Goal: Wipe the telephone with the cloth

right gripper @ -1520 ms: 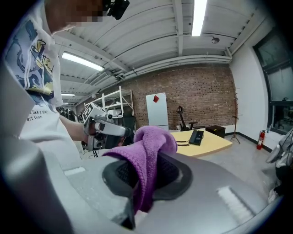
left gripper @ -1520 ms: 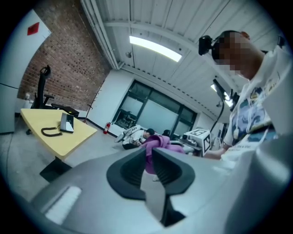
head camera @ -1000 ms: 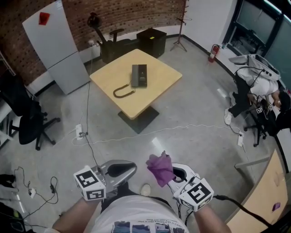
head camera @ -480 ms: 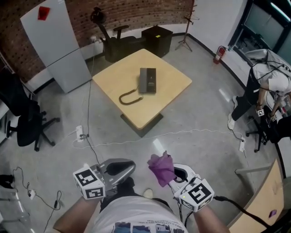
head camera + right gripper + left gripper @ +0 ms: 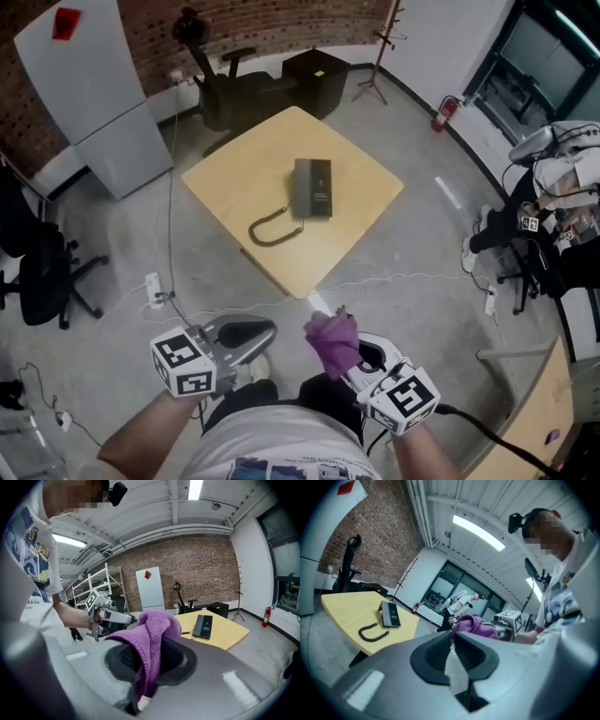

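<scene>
1. Right up close, two tools, one in each hand, and each carries one marker cube [image 5: 183,363] of black-and-white squares.
2. The left tool [image 5: 262,330] has its jaws drawn all but together, with only a thin slit between the pads and nothing in it. It's empty!
3. The right tool [image 5: 359,361] is clenched on the one purple cloth [image 5: 330,339]. The cloth bunches up above the jaws, and in the right gripper view it drapes down over them.
4. Out on the grey concrete floor [image 5: 412,234], one white cable [image 5: 375,281] runs across between the person and the bench. One white power strip [image 5: 152,286] lies off to the left.
5. Next comes the one bench [image 5: 234,159], a pale square wooden top, well apart from both tools.
6. There's the one dark telephone [image 5: 312,187], lying flat near the middle of the bench. Its single coiled cord [image 5: 272,228] is curled on the top just beside it, on the near-left side. Any print on the telephone is too small to read.
7. At the left edge stands one black office chair [image 5: 42,277].
8. Furthest back is a brick wall [image 5: 262,23], with one white cabinet [image 5: 84,103] bearing one red tag [image 5: 66,21]. Also back there are one black box [image 5: 314,70], one coat stand [image 5: 375,47] and one red fire extinguisher [image 5: 439,111].
</scene>
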The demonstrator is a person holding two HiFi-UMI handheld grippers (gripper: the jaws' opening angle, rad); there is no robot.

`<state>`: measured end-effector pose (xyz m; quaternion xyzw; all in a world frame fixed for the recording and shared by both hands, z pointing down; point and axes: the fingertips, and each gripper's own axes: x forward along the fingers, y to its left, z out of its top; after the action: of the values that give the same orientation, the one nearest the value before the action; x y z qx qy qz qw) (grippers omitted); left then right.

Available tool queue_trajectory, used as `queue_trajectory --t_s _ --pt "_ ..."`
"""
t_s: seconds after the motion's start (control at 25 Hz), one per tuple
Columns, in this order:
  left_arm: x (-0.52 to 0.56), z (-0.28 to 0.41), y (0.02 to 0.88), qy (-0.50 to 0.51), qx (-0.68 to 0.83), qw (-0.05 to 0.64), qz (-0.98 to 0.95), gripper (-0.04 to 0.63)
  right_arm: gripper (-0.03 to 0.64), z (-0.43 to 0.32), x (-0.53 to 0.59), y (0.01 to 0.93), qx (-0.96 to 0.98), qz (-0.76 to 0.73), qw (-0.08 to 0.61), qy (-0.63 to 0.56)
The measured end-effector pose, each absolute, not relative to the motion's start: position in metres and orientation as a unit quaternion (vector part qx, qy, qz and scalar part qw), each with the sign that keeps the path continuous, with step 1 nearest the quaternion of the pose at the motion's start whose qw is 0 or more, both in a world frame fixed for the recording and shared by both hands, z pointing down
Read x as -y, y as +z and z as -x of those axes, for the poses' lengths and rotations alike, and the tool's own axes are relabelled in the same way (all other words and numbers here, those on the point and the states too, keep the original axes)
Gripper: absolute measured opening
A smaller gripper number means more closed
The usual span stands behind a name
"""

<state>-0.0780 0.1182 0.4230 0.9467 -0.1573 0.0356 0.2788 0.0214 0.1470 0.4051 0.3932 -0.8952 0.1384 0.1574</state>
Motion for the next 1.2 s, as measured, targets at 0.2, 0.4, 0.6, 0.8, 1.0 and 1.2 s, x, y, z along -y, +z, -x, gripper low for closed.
queue_trajectory --t_s 0.2,0.4,0.6,0.8,1.0,1.2 --pt "-0.083 0.076 0.442 0.036 0.172 0.305 -0.936 0.034 0.043 -0.027 -0.121 0.415 0.893 -0.389 0.168 0.153" --pt "-0.038 0.055 0.463 0.044 0.193 0.318 -0.927 0.034 0.043 -0.052 -0.07 0.423 0.9 -0.374 0.163 0.154" --pt "0.01 0.032 0.479 0.048 0.241 0.337 -0.909 0.069 0.043 -0.094 -0.02 0.417 0.909 -0.363 0.15 0.137" --pt "0.068 0.029 0.502 0.059 0.282 0.363 -0.886 0.094 0.043 -0.121 0.014 0.43 0.915 -0.343 0.155 0.144" --pt "0.12 0.034 0.544 0.079 0.301 0.4 -0.862 0.117 0.043 -0.13 0.026 0.443 0.912 -0.341 0.155 0.165" --pt "0.17 0.035 0.582 0.103 0.293 0.422 -0.852 0.152 0.043 -0.131 0.036 0.444 0.901 -0.362 0.149 0.186"
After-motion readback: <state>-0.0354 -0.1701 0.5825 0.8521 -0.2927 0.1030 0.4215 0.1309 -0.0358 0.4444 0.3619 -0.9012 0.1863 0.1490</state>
